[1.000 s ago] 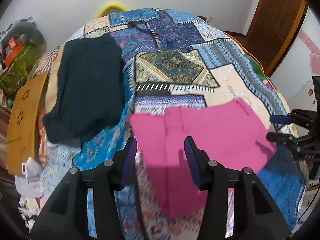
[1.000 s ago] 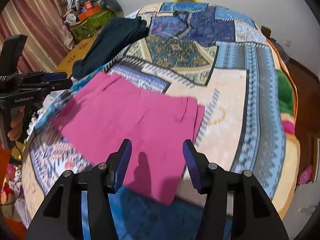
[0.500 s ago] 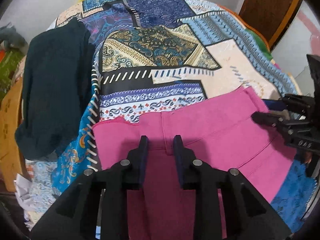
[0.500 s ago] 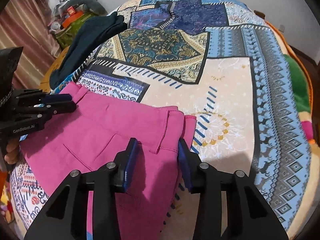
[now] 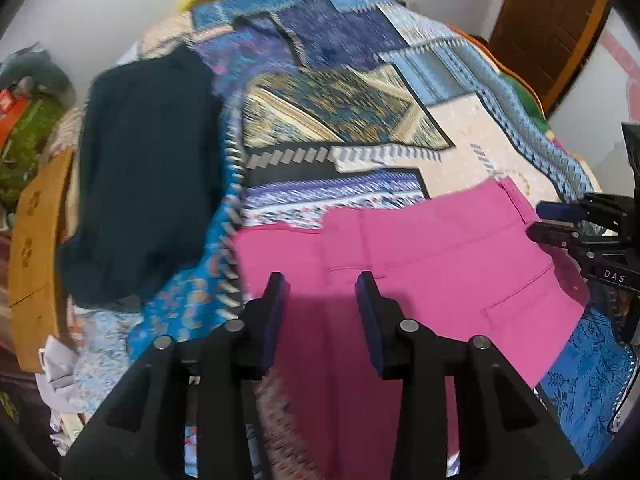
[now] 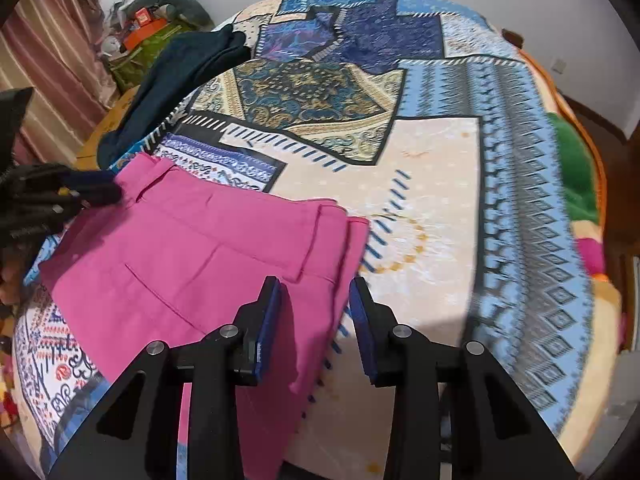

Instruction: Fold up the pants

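Note:
The pink pants (image 5: 420,264) lie flat on the patchwork bedspread, waistband toward the far side. In the right wrist view the pants (image 6: 208,256) lie left of centre, waistband corner near my fingers. My left gripper (image 5: 322,286) is open above the left part of the pants, holding nothing. My right gripper (image 6: 314,292) is open over the right edge of the pants, empty. The right gripper also shows at the right edge of the left wrist view (image 5: 560,224); the left gripper shows blurred at the left of the right wrist view (image 6: 80,192).
A dark teal garment (image 5: 148,168) lies on the left of the bedspread (image 5: 344,112). A wooden piece (image 5: 36,248) and clutter sit left of the bed. A brown door (image 5: 552,20) stands at the far right. Curtains (image 6: 48,64) hang at the left.
Both grippers' jaws, narrowed over the waistband half a second ago, have opened wider. Both grippers have pulled back and up a little; the pants stay flat on the bed.

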`<state>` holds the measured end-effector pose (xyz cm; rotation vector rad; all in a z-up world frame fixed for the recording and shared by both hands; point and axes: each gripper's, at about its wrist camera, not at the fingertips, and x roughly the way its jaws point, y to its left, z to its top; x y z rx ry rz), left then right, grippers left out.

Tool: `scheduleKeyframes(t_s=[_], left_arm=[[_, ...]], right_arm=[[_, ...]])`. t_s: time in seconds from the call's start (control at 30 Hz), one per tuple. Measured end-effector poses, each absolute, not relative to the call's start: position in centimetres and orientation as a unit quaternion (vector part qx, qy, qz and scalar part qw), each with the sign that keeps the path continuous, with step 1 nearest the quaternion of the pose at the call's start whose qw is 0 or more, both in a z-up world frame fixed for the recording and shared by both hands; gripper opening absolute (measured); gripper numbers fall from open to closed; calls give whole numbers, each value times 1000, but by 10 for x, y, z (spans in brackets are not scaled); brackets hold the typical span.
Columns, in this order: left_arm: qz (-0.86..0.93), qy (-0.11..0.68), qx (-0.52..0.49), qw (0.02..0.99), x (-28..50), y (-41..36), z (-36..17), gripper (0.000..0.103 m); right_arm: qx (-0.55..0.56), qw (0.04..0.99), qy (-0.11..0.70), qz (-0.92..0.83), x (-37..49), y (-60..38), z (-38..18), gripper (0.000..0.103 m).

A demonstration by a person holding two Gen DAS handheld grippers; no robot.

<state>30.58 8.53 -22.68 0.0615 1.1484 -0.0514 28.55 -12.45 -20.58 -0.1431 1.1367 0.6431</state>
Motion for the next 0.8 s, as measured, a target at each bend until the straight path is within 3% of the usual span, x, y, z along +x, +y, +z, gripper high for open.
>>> scheduleKeyframes(t_s=[0.1, 0.17, 0.23, 0.33, 0.7, 0.8], left_arm=[[-19, 535, -6, 844, 299, 99, -215, 43], [-12, 532, -23, 846, 295, 106, -213, 60], [-8, 533, -35, 845, 293, 108, -215, 71], [-22, 562, -54, 825, 291, 108, -231, 77], [-48, 594, -103, 797, 300, 107, -257, 80], [-62, 594, -106, 795, 304, 101, -259, 74]], right_arm=[[-61, 794, 529, 292, 284, -128, -201, 40], [-53, 796, 528, 292, 280, -129, -197, 49], [-49, 799, 524, 290, 275, -129, -194, 62], [-27, 794, 528, 301, 269, -128, -193, 63], [23, 763, 569, 307, 276, -129, -218, 67], [23, 758, 572, 312, 278, -125, -222, 66]])
